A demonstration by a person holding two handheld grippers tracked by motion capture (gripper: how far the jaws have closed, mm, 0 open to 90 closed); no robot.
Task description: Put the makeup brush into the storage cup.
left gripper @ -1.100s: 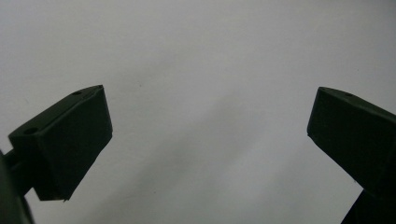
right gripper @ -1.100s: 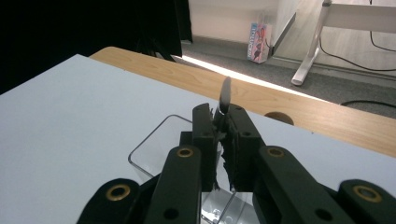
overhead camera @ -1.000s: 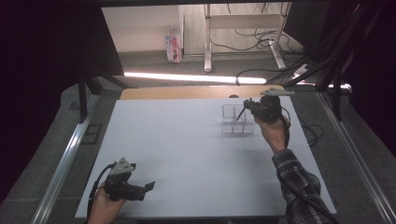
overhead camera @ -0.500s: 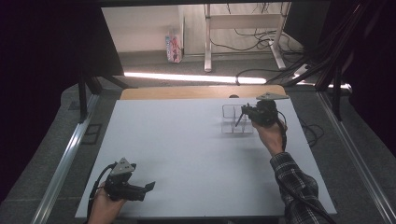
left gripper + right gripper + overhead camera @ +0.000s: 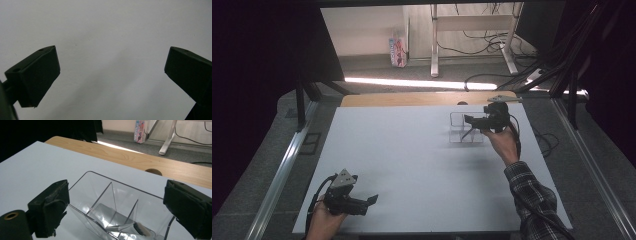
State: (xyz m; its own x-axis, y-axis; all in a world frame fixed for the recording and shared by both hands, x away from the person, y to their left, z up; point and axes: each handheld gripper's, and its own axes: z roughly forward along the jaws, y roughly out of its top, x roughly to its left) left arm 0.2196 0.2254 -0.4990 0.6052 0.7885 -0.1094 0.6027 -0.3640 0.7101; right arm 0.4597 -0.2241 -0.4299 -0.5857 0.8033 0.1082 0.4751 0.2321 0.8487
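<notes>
Black plastic jaws stand wide apart on the left gripper (image 5: 371, 199), which sits low at the near left corner of the pale tabletop (image 5: 412, 165) with nothing between its jaws — in the left gripper view (image 5: 110, 75) only bare surface lies ahead.

Further right, toward the far side, a clear acrylic organiser (image 5: 466, 131) with thin dividers rests on the tabletop just short of the wooden desk edge (image 5: 412, 99). The right gripper (image 5: 469, 119) hangs over it; its jaws have just been opening and now stand spread to either side of the organiser's near corner in the right gripper view (image 5: 115, 202), pressing on nothing. In the compartment closest to that camera lies a small makeup brush (image 5: 130, 228), metal ferrule and dark tuft with a pale tip, slanted against the wall — apparently just set down there.

The risk from here, as I judge it, is the withdrawal: the organiser is light, and a jaw clipping its rim or a divider on the way out could drag or tip it. The trailing cable (image 5: 514, 135) could snag it too.
</notes>
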